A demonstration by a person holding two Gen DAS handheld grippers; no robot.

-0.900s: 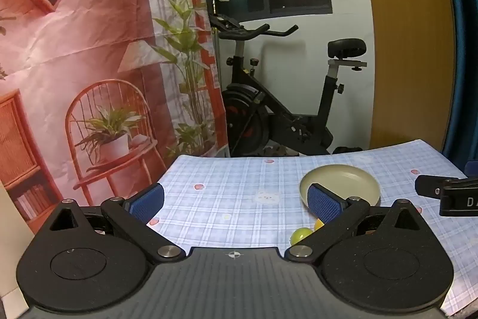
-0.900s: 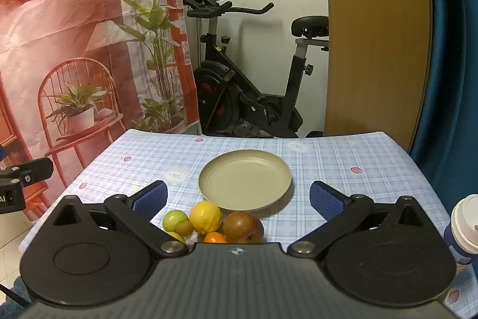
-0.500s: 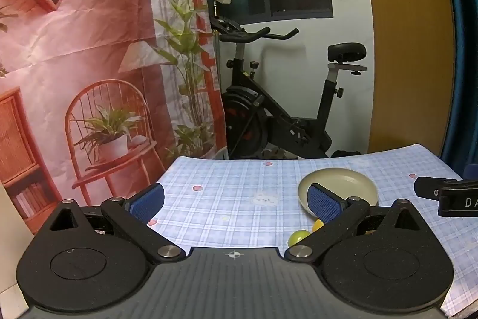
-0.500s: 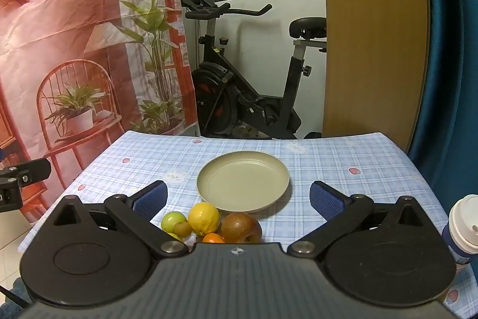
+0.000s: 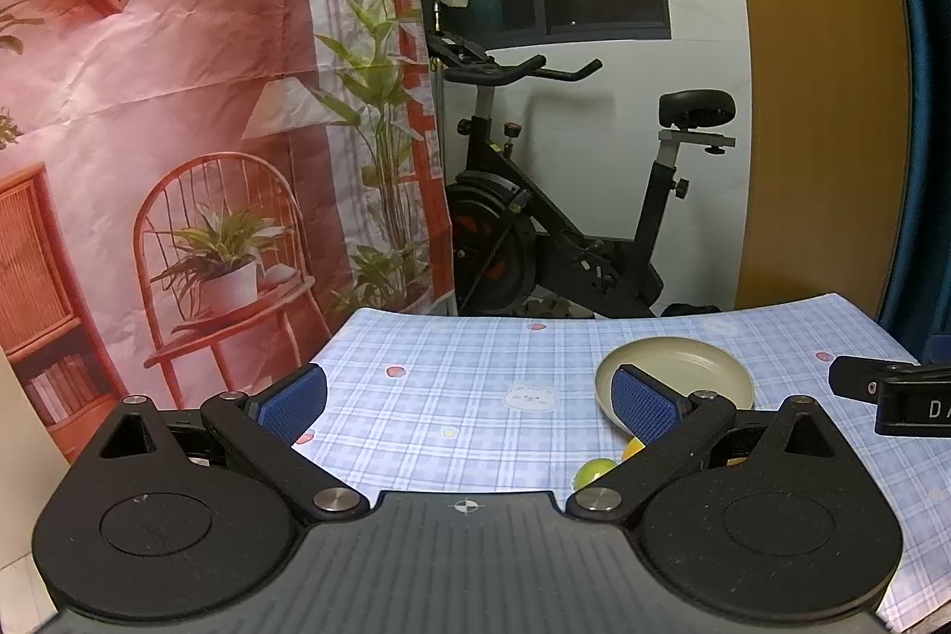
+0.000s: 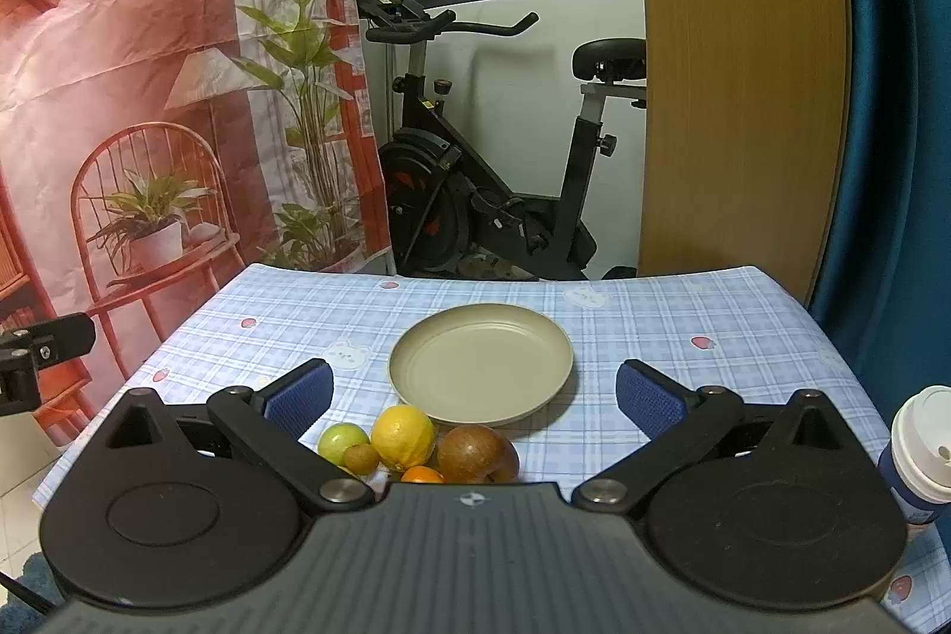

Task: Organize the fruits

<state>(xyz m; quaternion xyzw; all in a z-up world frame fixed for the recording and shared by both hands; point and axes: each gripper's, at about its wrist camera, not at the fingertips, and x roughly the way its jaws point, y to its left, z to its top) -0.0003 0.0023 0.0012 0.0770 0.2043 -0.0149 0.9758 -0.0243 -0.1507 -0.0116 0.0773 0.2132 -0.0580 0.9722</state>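
Fruits lie in a small cluster at the near edge of the worktop [image 6: 683, 313], just in front of the plate [image 6: 481, 363] and close under the right claw [image 6: 472, 393]. In the right wrist view a green apple [image 6: 343, 441] sits at the left of the cluster, with a small brown kiwi [image 6: 362, 457] touching it. Next comes a yellow lemon [image 6: 404, 435], then a brown pear [image 6: 475, 453] at the right. An orange [image 6: 422, 473] peeks out just below the lemon, partly hidden by the claw's body. The right claw is spread wide, its blue pads [image 6: 645, 399] well apart, with nothing between them but open worktop and the plate beyond.

The plate is empty, round and pale, resting flat on the blue checked cloth just beyond the fruits. A paper cup [image 6: 921, 447] with a white lid stands at the near right edge.

The left claw [image 5: 469, 399] is also spread wide and pinches nothing. It hangs over the left part of the worktop, and in its view the plate and two of the fruits lie off to the right, partly behind its right finger.

Far behind the worktop stand an exercise bike [image 6: 493, 158], a printed wall hanging [image 6: 148, 99] at the left, a wooden panel [image 6: 743, 69] and a blue curtain [image 6: 891, 99] at the right.
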